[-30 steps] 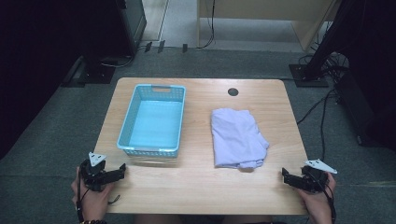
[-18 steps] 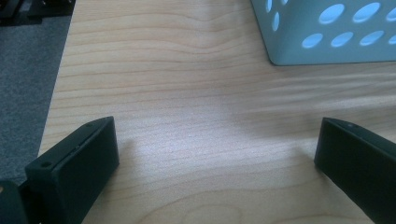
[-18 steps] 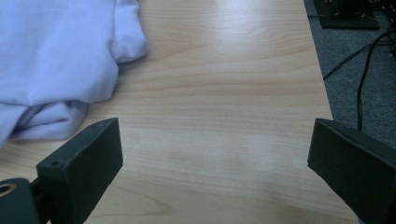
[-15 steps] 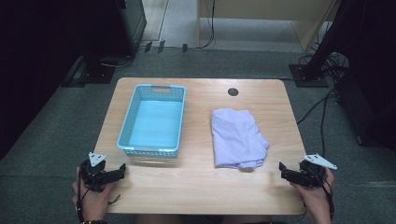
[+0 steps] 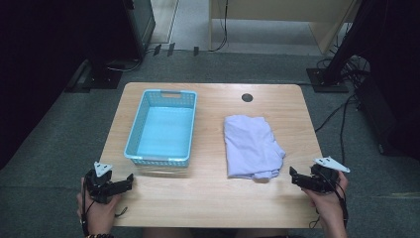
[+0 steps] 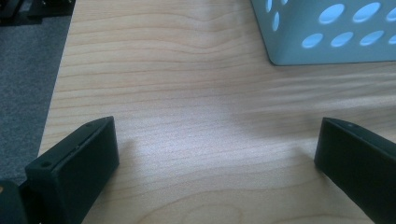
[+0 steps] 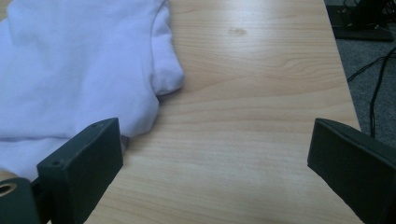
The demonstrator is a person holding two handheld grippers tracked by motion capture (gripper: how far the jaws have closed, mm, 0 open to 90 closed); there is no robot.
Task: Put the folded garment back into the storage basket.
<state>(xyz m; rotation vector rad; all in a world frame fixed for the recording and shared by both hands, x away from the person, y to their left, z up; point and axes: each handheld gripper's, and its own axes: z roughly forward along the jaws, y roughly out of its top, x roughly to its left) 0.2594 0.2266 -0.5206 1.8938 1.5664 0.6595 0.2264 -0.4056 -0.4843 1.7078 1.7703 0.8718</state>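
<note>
Right tongs at near right corner of desk, jaws spread wide, gripping nothing. Folded white garment lies flat on desk's right half, its near edge just beside right tongs; in right gripper view one jaw stands at cloth edge, contact unclear. Left tongs at near left corner, jaws wide apart over bare wood, holding nothing. Blue perforated basket on desk's left half, near left tongs, apart from garment.
</note>
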